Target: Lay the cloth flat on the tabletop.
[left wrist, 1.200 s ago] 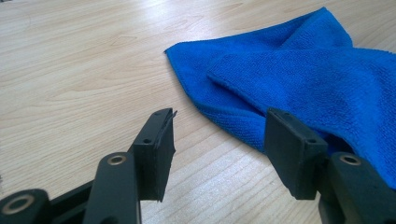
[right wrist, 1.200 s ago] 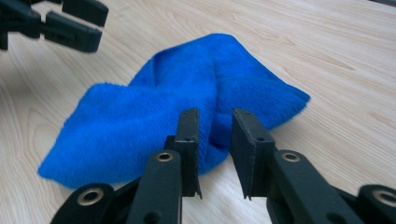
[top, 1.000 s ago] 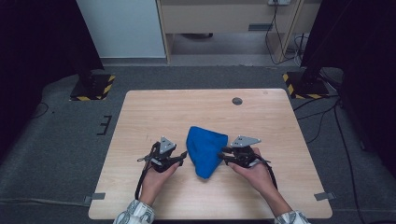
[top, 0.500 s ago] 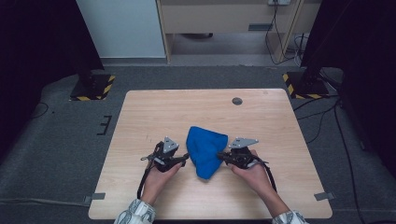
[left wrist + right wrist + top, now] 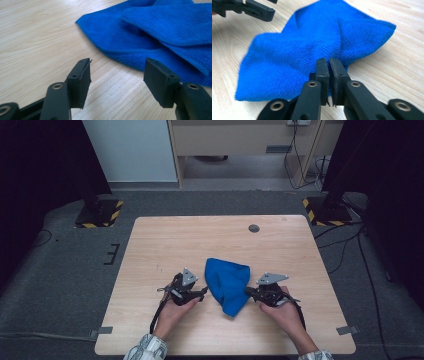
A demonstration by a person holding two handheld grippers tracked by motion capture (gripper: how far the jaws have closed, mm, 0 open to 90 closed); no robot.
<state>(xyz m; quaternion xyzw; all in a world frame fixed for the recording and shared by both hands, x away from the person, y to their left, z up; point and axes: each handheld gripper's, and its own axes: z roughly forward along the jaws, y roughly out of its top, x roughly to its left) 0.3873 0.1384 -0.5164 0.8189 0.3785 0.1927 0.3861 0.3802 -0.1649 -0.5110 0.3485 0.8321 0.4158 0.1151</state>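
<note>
**Blue cloth pinched at its right edge**

The blue cloth (image 5: pixel 227 284) lies crumpled on the near half of the wooden table (image 5: pixel 165 240), between the two hands. In the high view it is wide at the far end and narrows to a point at the near end, so its long axis runs roughly from far to near, leaning slightly right. It is a bright blue terry weave, folded over itself in soft ridges.

The right gripper (image 5: pixel 329 65) has just been closing, and its jaws now stand together on the cloth's edge, though how much fabric lies between them is hard to judge.

The left gripper (image 5: pixel 117 68) has just been opening; its jaws stand apart over bare wood, just short of the cloth's edge.
</note>
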